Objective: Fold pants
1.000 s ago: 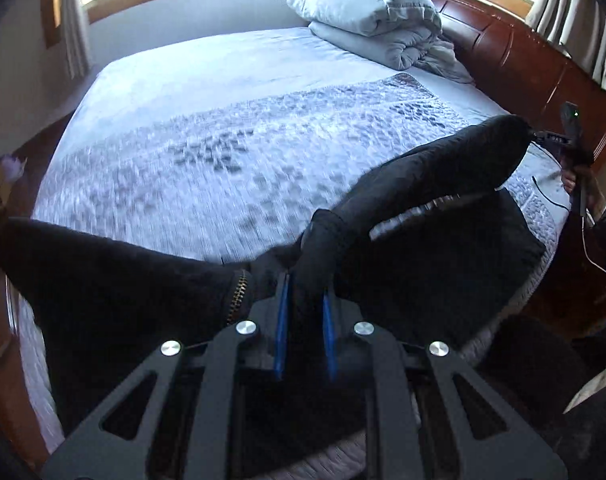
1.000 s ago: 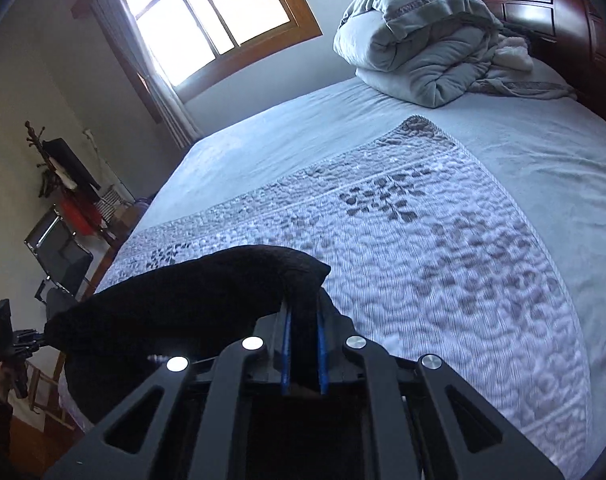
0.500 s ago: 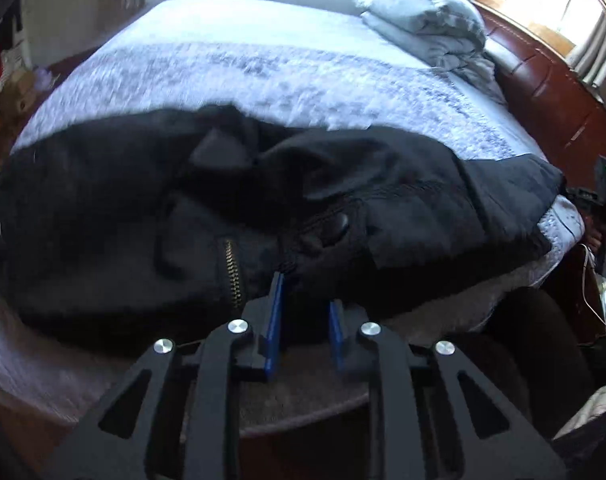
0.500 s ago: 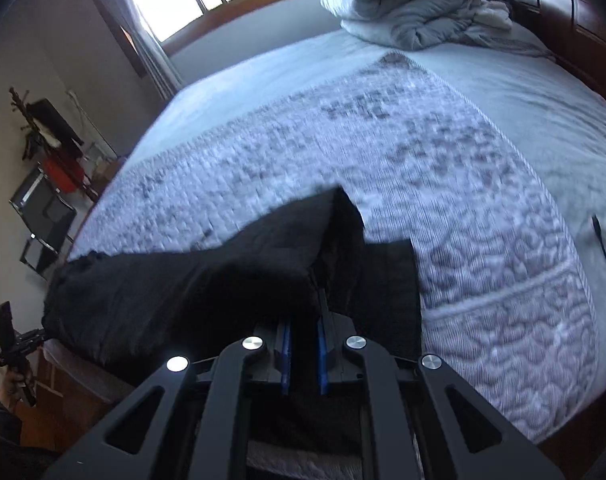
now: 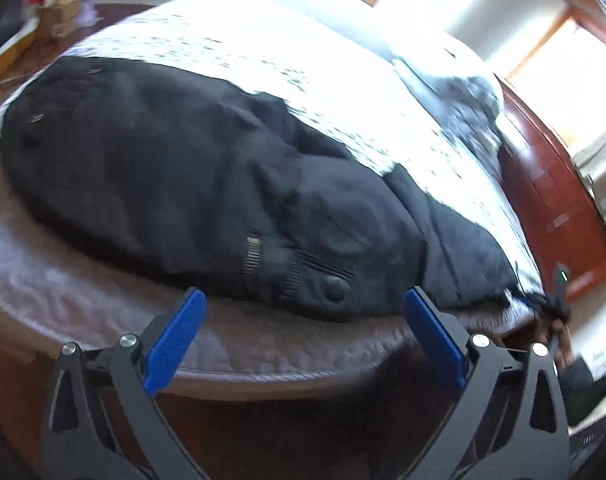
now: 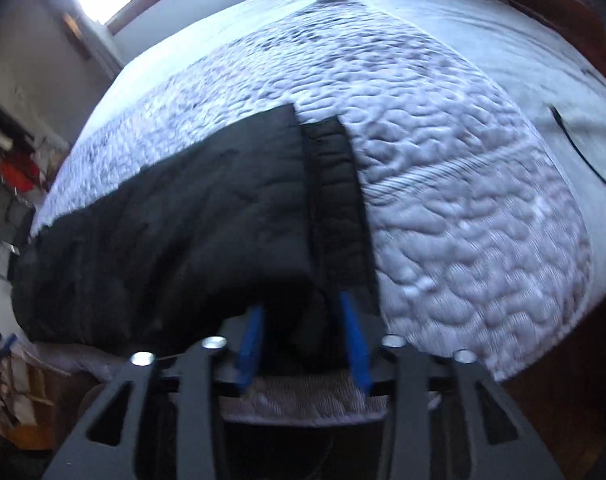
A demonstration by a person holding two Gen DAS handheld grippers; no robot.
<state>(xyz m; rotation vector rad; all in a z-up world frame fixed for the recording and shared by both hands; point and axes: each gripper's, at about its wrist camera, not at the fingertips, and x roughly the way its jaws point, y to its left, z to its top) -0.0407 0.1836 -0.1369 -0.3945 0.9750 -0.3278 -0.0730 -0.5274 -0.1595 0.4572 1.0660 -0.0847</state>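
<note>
The black pants (image 5: pixel 207 184) lie along the near edge of the bed, with the zipper and button facing my left gripper. My left gripper (image 5: pixel 303 312) is wide open and empty, just off the waistband at the bed's edge. In the right wrist view the pant legs (image 6: pixel 191 216) lie flat, with the hems to the right. My right gripper (image 6: pixel 301 316) is partly open, its blue fingers (image 6: pixel 353 336) on either side of the near edge of the leg ends, not pinching them.
The bed has a quilted grey cover (image 6: pixel 463 200). A folded duvet and pillows (image 5: pixel 467 96) sit at the head by the dark wooden headboard (image 5: pixel 551 184). A black cable (image 6: pixel 579 152) lies on the bed at the right. Chairs and clutter (image 6: pixel 11 168) stand by the far wall.
Both grippers lowered the lifted pants onto the bed and let go. The left jaws went from shut to wide open and drew back; the right jaws have parted.
</note>
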